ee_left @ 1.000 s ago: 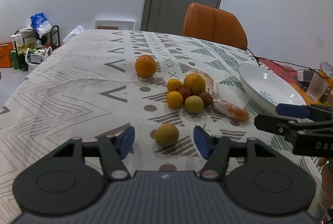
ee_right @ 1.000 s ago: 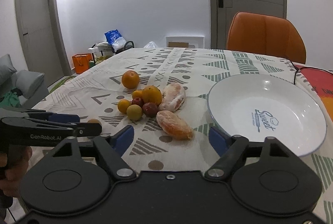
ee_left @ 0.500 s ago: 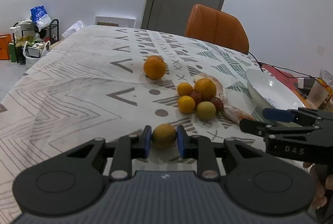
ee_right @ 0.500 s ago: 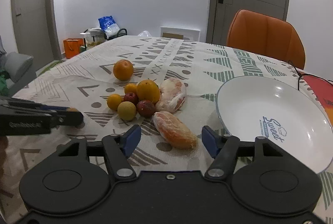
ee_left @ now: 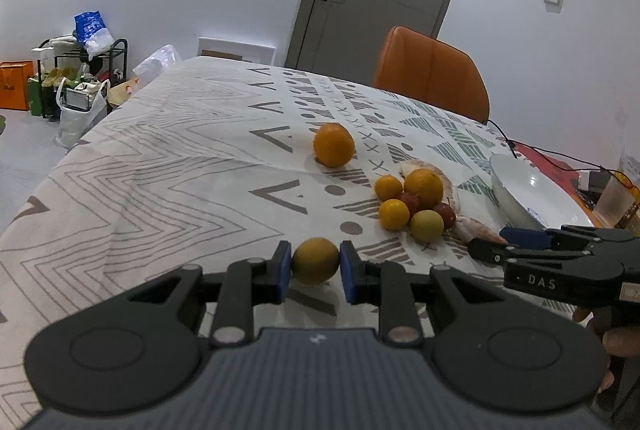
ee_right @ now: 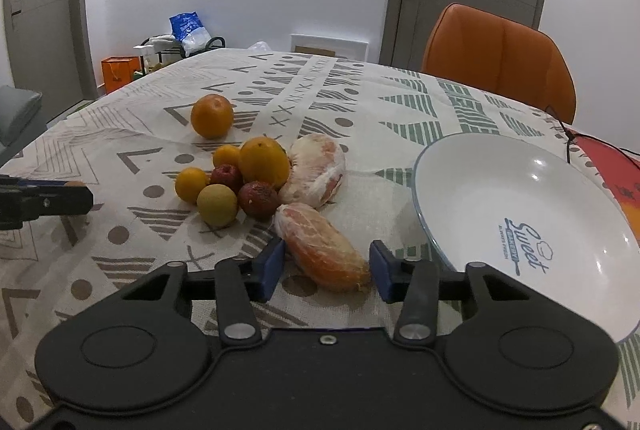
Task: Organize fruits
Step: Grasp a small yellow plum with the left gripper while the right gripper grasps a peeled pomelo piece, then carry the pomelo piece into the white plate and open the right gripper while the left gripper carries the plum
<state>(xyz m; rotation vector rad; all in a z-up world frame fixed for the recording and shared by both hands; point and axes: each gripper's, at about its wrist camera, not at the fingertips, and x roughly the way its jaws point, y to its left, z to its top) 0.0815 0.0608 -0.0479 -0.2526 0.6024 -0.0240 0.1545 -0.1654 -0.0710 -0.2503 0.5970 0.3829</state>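
From the left wrist, the left gripper [ee_left: 315,265] clenches a small yellow-orange fruit [ee_left: 315,260] just above the patterned tablecloth [ee_left: 160,166] — from the right wrist, the right gripper [ee_right: 326,267] straddles a peeled citrus segment [ee_right: 320,246], jaws apart, beside the white plate [ee_right: 520,198].

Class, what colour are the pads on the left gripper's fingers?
Blue pads, clearest in the left wrist view.
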